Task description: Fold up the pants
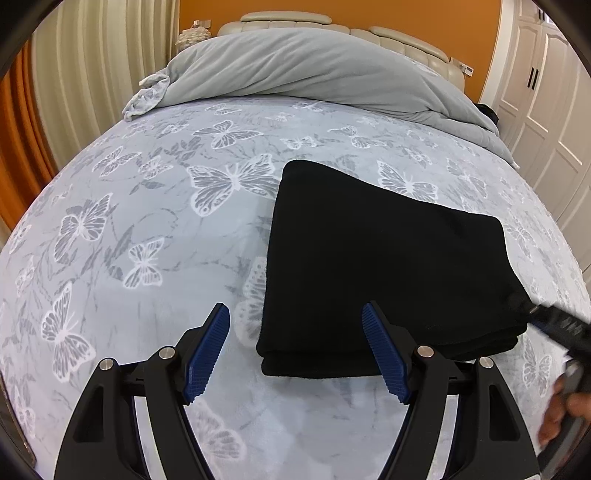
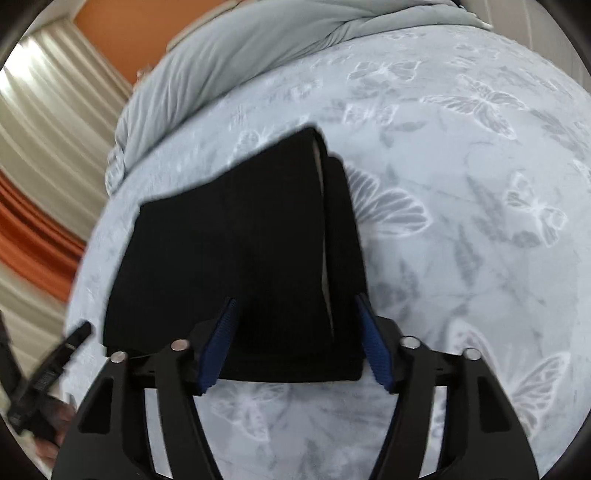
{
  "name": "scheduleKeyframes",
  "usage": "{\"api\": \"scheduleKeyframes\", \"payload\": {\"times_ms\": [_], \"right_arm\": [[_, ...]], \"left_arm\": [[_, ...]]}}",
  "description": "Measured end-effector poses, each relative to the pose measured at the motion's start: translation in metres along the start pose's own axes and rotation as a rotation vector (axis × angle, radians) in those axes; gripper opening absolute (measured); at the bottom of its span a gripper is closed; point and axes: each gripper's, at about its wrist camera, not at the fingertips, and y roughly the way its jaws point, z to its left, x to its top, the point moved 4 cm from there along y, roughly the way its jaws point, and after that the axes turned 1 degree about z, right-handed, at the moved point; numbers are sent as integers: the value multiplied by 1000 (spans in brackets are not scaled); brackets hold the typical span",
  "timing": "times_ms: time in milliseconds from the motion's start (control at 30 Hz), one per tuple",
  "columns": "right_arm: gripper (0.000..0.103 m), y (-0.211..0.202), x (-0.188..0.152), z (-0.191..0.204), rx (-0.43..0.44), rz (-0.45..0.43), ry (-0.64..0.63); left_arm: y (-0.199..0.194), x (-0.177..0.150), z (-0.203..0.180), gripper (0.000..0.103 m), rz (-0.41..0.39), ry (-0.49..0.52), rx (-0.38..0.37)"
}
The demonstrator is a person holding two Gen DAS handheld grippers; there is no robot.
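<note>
The black pants [image 1: 384,266] lie folded into a thick rectangular stack on the butterfly-print bed cover [image 1: 147,229]. My left gripper [image 1: 297,314] is open and empty, hovering just in front of the stack's near left corner. In the right wrist view the same pants [image 2: 236,251] fill the middle, with a pale seam line showing along the right fold. My right gripper [image 2: 295,306] is open and empty just above the stack's near edge. The right gripper also shows in the left wrist view [image 1: 554,325] beside the stack's right corner.
A rumpled grey duvet [image 1: 314,70] lies across the head of the bed, before a padded headboard [image 1: 288,18]. Curtains [image 1: 74,74] hang on the left and white wardrobe doors [image 1: 546,110] stand on the right. The left gripper shows blurred at the lower left of the right wrist view [image 2: 55,365].
</note>
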Motion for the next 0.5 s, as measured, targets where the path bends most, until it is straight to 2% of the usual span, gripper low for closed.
{"api": "scheduleKeyframes", "payload": {"times_ms": [33,67,100,133,200,233,267,300,367,433,467,500], "right_arm": [[36,0,1,5,-31,-15,-39],[23,-9,7,13,-47,-51,-70],[17,-19,12,20,-21,-76,-81],[17,-31,17,26,-4,-103,-92],[18,-38,18,27,-64,-140,-153],[21,-30,15,22,-92,-124,-161],[28,-10,9,9,-123,-52,-148],[32,-1,5,-1,-116,-25,-114],[32,-16,10,-4,-68,-68,-38],[32,-46,19,14,-41,-171,-74],[32,-56,20,26,-26,-199,-114],[32,-56,17,33,-19,-182,-137]], "left_arm": [[0,0,0,72,0,2,1],[0,0,-1,72,-2,1,0],[0,-1,-1,72,-2,5,-1],[-1,-1,-2,72,-1,9,-2],[-1,-1,-3,72,-2,13,-3],[0,-1,-3,72,-2,13,-3],[0,-1,-3,72,0,13,-3],[0,-2,-2,72,3,11,-2],[0,-3,-2,72,6,5,1],[0,-3,-2,72,8,2,-1],[1,-3,-2,72,6,5,0],[2,-3,-2,72,4,7,3]]}}
